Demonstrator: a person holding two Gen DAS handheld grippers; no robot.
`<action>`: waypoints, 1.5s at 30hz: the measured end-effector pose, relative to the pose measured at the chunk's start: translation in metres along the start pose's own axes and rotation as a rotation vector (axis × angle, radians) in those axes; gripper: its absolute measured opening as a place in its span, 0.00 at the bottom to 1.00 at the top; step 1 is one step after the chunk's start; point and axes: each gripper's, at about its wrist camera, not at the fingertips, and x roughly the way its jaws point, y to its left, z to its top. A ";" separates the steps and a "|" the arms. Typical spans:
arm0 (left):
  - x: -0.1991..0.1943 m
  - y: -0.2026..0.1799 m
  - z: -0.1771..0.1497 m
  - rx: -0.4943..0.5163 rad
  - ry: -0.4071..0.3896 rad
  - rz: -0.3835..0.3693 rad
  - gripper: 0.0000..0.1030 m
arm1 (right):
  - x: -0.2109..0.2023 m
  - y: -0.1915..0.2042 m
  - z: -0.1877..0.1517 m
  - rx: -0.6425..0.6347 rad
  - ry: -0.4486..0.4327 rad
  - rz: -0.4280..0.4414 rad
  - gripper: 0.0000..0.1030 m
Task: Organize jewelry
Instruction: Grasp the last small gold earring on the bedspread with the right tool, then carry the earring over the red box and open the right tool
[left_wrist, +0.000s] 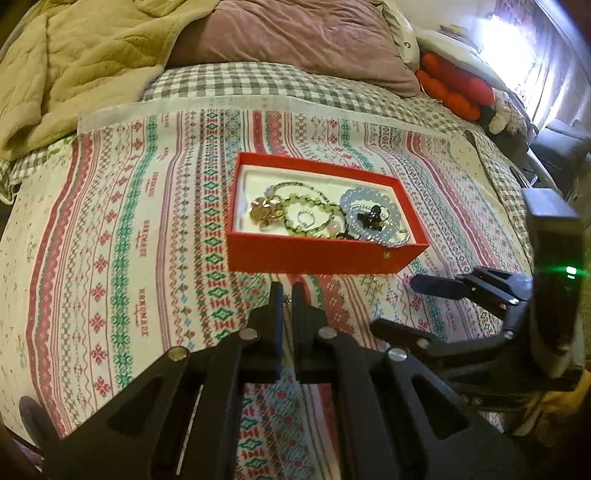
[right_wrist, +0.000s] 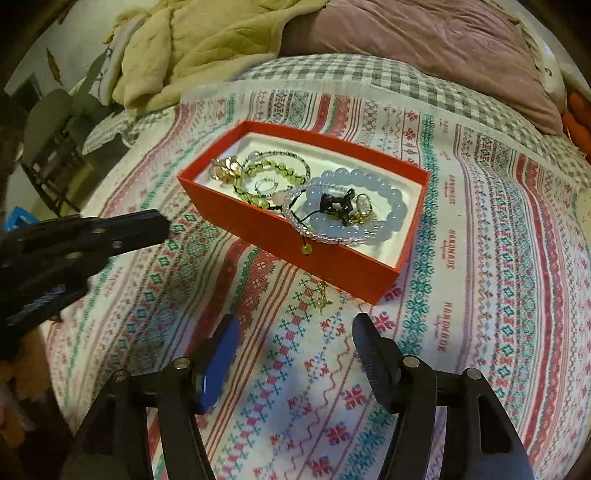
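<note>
1. While the red box (left_wrist: 325, 254) sits on the patterned cloth (left_wrist: 147, 229) spread over the bed, the left gripper (left_wrist: 287, 295) hangs just short of the box's near wall, its jaws nearly closed with only a narrow slit between them; something thin and pale shows in that slit, too small to name, so I cannot tell whether anything is grasped
2. Nearer than the box in the right wrist view, the right gripper (right_wrist: 291, 332) hovers over the cloth with its jaws spread wide and nothing between them; one finger carries a blue pad (right_wrist: 218, 365)
3. Between the right gripper and the box's near wall, a small gold charm (right_wrist: 322, 300) lies on the cloth, just beside the box
4. Inside the box, on its white lining, the jewelry lies in a loose tangle: a pale blue bead bracelet (right_wrist: 391, 195) towards the right end, with a clear bead bracelet (right_wrist: 332, 236) overlapping it
5. Within the blue ring rest a black piece (right_wrist: 338, 206) and a gold ring (right_wrist: 364, 206)
6. Towards the box's left end lie a green bead bracelet (right_wrist: 266, 171), a small silver ring (right_wrist: 266, 184) and a gold flower-shaped piece (right_wrist: 225, 170)
7. One small yellow bead (right_wrist: 306, 249) on a cord hangs over the box's near wall
8. Beyond the box lie a checked bedsheet (left_wrist: 280, 81), a mauve pillow (left_wrist: 295, 37) and a yellow-green blanket (left_wrist: 85, 55)
</note>
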 end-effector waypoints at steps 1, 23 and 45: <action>0.000 0.001 -0.001 -0.001 0.002 0.000 0.05 | 0.005 0.000 0.000 0.007 0.001 -0.010 0.63; 0.003 0.004 -0.012 0.016 0.033 0.006 0.05 | 0.031 -0.001 0.011 0.123 0.003 -0.079 0.09; -0.001 -0.003 -0.007 0.031 0.017 0.006 0.05 | -0.031 -0.013 0.004 0.182 -0.019 -0.004 0.09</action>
